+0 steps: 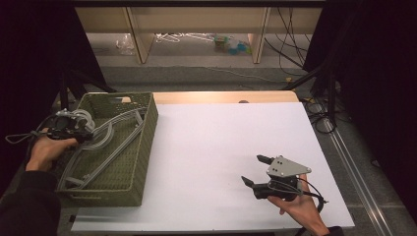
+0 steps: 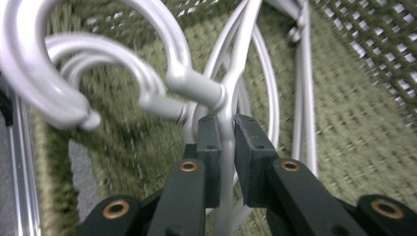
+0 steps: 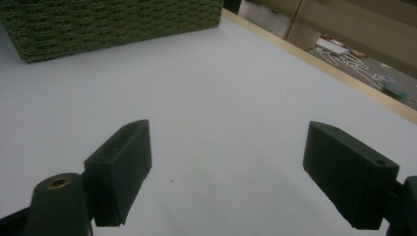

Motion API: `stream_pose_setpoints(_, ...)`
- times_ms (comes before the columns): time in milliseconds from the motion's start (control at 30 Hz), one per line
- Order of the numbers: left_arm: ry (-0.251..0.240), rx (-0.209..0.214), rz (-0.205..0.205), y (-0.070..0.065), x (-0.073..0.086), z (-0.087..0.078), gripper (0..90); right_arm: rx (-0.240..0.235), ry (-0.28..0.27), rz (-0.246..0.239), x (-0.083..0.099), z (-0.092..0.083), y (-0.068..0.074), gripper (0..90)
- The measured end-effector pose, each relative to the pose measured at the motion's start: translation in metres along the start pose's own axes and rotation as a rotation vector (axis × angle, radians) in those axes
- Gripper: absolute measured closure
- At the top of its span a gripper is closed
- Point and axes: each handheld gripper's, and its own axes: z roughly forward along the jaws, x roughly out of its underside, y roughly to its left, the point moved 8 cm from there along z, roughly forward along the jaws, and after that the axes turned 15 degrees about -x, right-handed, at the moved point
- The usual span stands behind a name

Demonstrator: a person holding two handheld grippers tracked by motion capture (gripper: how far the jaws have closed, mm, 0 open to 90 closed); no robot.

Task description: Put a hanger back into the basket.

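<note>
**Left gripper clamped on a hanger in the basket; right gripper idle on the table**

Two hand-held grippers and one green woven basket (image 1: pixel 142 162) are present. The basket holds a stack of grey-white plastic clothes hangers (image 1: pixel 105 142); three hooks can be counted in the left gripper view, the exact number of hangers cannot be told. The left gripper (image 2: pixel 225 142) has its jaws pressed together on the neck of one hanger (image 2: pixel 226 98), just below its hook, inside the basket at the table's left edge. The right gripper (image 1: pixel 255 171) rests in the person's hand near the table's front right, jaws spread wide with nothing between them. The surface is a white sheet (image 1: pixel 221 147) over a wooden tabletop (image 1: pixel 221 97). Behind stand pale wooden furniture legs (image 1: pixel 140 39), a grey floor with loose cables (image 1: pixel 285 44), and dark curtains at both sides.
</note>
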Motion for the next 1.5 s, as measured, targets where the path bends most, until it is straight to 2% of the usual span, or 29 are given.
stream_pose_setpoints(67, 0.003, -0.004, -0.013, 0.002, 0.003, 0.000, 76.8, 0.000, -0.002, -0.002, 0.000, 0.000, 0.000, 19.5)
stream_pose_setpoints(100, -0.009, -0.005, -0.036, 0.001, 0.003, 0.001, 74.6, 0.001, 0.000, -0.002, 0.000, 0.000, 0.000, 19.5)
stream_pose_setpoints(167, -0.018, -0.018, -0.043, 0.003, 0.003, -0.002, 70.2, 0.000, 0.001, 0.000, 0.000, 0.000, 0.000, 19.5)
stream_pose_setpoints(267, -0.050, -0.033, -0.052, 0.005, -0.001, -0.011, 66.1, 0.000, 0.001, -0.003, 0.000, 0.000, 0.000, 19.5)
stream_pose_setpoints(333, -0.064, -0.042, -0.059, 0.005, -0.003, -0.019, 57.7, 0.001, -0.001, -0.001, 0.000, 0.000, 0.000, 19.5)
stream_pose_setpoints(433, -0.118, -0.032, -0.088, 0.000, -0.008, -0.033, 50.7, 0.004, -0.001, 0.000, 0.000, 0.000, 0.000, 19.5)
stream_pose_setpoints(500, -0.173, -0.018, -0.126, -0.005, -0.014, -0.043, 45.4, 0.006, -0.004, 0.000, 0.000, 0.000, -0.001, 19.5)
stream_pose_setpoints(533, -0.211, -0.013, -0.170, -0.011, -0.018, -0.047, 44.8, 0.005, -0.003, 0.000, 0.000, 0.000, -0.001, 19.5)
stream_pose_setpoints(567, -0.231, -0.003, -0.174, -0.015, -0.020, -0.052, 44.1, 0.005, -0.001, -0.001, 0.000, 0.000, -0.001, 19.4)
stream_pose_setpoints(667, -0.280, 0.018, -0.174, -0.031, -0.026, -0.064, 41.4, 0.008, -0.005, 0.004, -0.001, 0.000, -0.001, 19.3)
stream_pose_setpoints(867, -0.360, 0.088, -0.148, -0.071, -0.031, -0.085, 36.2, 0.016, -0.012, 0.007, 0.000, 0.000, -0.001, 19.3)
stream_pose_setpoints(967, -0.395, 0.132, -0.158, -0.090, -0.032, -0.095, 33.2, 0.016, -0.015, 0.005, -0.001, -0.001, -0.001, 19.3)
stream_pose_setpoints(1000, -0.408, 0.139, -0.157, -0.096, -0.033, -0.098, 32.5, 0.009, -0.007, 0.018, 0.000, 0.000, 0.000, 19.2)
stream_pose_setpoints(1133, -0.436, 0.160, -0.133, -0.118, -0.034, -0.106, 29.2, 0.012, -0.011, 0.007, -0.001, 0.000, -0.001, 19.2)
stream_pose_setpoints(1300, -0.475, 0.212, -0.102, -0.147, -0.036, -0.114, 27.0, 0.009, -0.005, 0.010, 0.000, 0.000, 0.000, 19.2)
stream_pose_setpoints(1500, -0.495, 0.246, -0.077, -0.171, -0.035, -0.120, 25.5, 0.006, -0.004, 0.021, 0.000, -0.001, 0.000, 19.2)
